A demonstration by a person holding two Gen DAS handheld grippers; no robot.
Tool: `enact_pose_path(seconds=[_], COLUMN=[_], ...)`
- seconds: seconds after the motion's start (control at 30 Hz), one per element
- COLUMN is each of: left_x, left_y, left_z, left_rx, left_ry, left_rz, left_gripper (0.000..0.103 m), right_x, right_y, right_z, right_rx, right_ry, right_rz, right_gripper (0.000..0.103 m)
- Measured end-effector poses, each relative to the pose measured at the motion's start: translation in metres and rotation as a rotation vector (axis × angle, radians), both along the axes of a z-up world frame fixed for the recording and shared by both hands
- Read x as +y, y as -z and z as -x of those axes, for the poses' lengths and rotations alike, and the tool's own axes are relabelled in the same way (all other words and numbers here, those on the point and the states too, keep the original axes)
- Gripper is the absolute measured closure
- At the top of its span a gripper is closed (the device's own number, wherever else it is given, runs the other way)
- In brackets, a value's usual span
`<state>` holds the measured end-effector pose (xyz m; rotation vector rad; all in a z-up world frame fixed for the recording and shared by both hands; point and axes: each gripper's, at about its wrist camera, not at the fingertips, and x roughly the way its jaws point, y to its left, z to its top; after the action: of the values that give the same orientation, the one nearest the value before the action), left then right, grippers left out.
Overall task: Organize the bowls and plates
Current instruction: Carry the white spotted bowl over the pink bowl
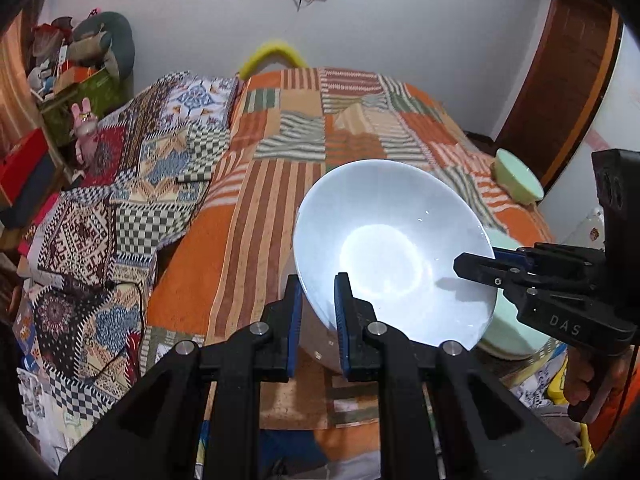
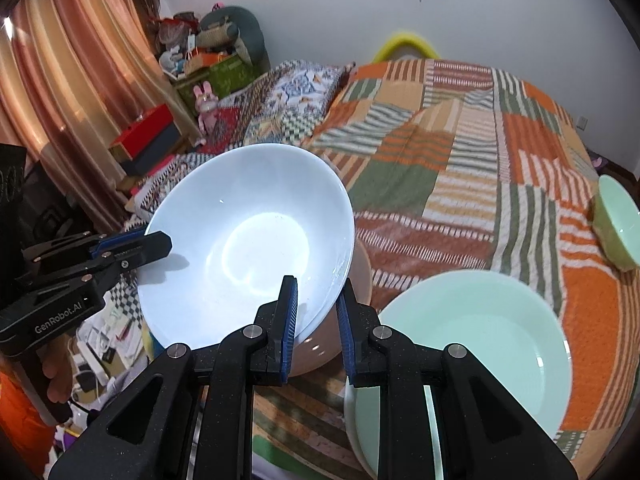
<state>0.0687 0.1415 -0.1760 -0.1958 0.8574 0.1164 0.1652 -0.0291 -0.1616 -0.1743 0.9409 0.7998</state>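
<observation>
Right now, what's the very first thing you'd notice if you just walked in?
The big white bowl, tilted up in mid-air over the striped orange bedspread, with the left gripper and right gripper each straddling its rim. Next, the pale green plate lying on the bed beside it.

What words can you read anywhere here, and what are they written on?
"DAS": on the right hand-held gripper, seen from the left wrist; the word may be cut off.
"GenRobot.AI": on the left hand-held gripper, seen from the right wrist.
Print on the green box is too blurred to read.
</observation>
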Motion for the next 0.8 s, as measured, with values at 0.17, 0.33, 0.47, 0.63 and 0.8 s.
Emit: enact_pose_path(seconds=[0.17, 0.33, 0.47, 0.63, 0.8], left_x=[0.002, 0.005, 0.005, 0.008, 0.009], left_y=[0.019, 0.037, 0.047, 0.055, 0.059], left_z=[-0.003, -0.008, -0.011, -0.012, -0.015], left_rx=[0.038, 0.080, 0.107, 0.126, 0.138], left_ry=[-0.006, -0.008, -0.005, -0.014, -0.021], left_rz=[0.003, 0.010, 0.002, 0.015, 0.011], left_gripper=[0.088, 0.088, 0.088, 0.088, 0.088], right_x=[0.006, 0.010, 0.016, 0.019, 0.021], right_y=[0.013, 0.019, 0.022, 0.026, 0.034], right_z=[0.001, 0.002, 0.003, 0.001, 0.001], right_rx=[0.021, 0.012, -0.012, -0.012, 0.000], right_ry=[-0.001, -0.001, -0.005, -0.009, -0.012], right_rz=[0.035, 0.069, 0.101, 0.118, 0.138], right_gripper=[0.085, 0.085, 0.085, 0.085, 0.085])
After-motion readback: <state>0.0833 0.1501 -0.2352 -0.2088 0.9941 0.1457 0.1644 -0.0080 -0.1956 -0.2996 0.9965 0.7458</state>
